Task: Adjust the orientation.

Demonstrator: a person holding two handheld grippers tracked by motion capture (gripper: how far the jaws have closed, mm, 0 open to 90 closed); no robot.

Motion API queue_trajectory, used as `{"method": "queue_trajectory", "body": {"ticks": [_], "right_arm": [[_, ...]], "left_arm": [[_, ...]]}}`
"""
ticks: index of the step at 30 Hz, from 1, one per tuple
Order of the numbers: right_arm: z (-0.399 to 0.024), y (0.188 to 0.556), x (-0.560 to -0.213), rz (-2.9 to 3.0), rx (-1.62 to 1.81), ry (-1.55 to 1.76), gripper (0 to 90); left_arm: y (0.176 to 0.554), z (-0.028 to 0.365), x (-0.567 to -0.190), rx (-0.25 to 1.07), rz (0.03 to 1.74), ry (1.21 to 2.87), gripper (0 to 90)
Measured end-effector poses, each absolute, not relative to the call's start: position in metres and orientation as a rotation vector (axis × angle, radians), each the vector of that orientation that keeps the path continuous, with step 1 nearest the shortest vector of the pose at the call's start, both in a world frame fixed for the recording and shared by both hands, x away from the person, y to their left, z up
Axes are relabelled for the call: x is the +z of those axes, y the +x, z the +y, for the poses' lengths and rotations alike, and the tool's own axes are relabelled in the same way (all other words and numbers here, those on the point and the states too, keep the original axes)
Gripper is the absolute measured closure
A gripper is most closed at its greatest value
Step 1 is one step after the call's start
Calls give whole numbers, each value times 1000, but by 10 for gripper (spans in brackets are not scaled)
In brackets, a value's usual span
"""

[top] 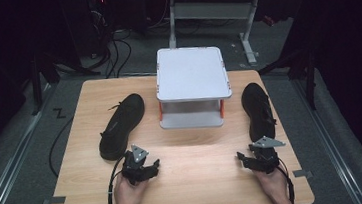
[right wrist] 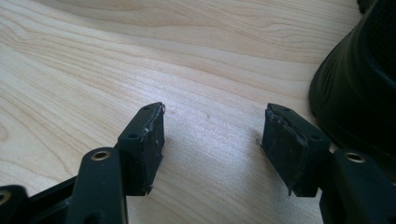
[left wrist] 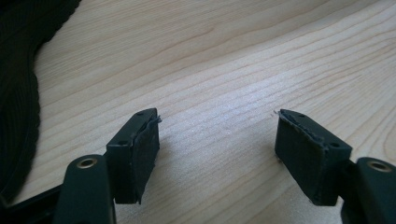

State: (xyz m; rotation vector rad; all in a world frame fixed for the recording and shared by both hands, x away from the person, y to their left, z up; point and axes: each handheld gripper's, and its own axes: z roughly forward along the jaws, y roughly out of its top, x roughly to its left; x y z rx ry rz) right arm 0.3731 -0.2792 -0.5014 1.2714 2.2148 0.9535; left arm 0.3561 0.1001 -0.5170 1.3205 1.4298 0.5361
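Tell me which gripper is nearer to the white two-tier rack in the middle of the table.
Left, narrowly. The left gripper sits in front of the rack and slightly to its left; the right gripper sits farther off, in front and to its right, beside the right shoe.

Left tool (top: pixel 147 166) and right tool (top: pixel 247 160) rest low, jaws apart.

Pretty dark room: light wood desk (top: pixel 187 192) on a grey floor (top: pixel 20 172), black cables (top: pixel 114 53) trailing behind it, and another white-legged table (top: pixel 249 20) at the back.
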Motion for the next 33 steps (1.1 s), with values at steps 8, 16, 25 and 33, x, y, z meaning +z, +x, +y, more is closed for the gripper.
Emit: {"method": "queue_trajectory", "body": {"ticks": [8,16,25,33], "right_arm": [[-279,373,-501,2215,954,1272,385],[-279,373,-501,2214,953,1273,382],[-279,373,-501,2212,951,1276,378],[-279,373,-501,2212,951,1275,378]], "left_arm": [[356,100,-517,530,1422,1324,335],[354,100,-517,533,1430,1320,307],[351,101,-515,534,1439,1331,345],[346,103,-510,522,1427,1332,358]]}}
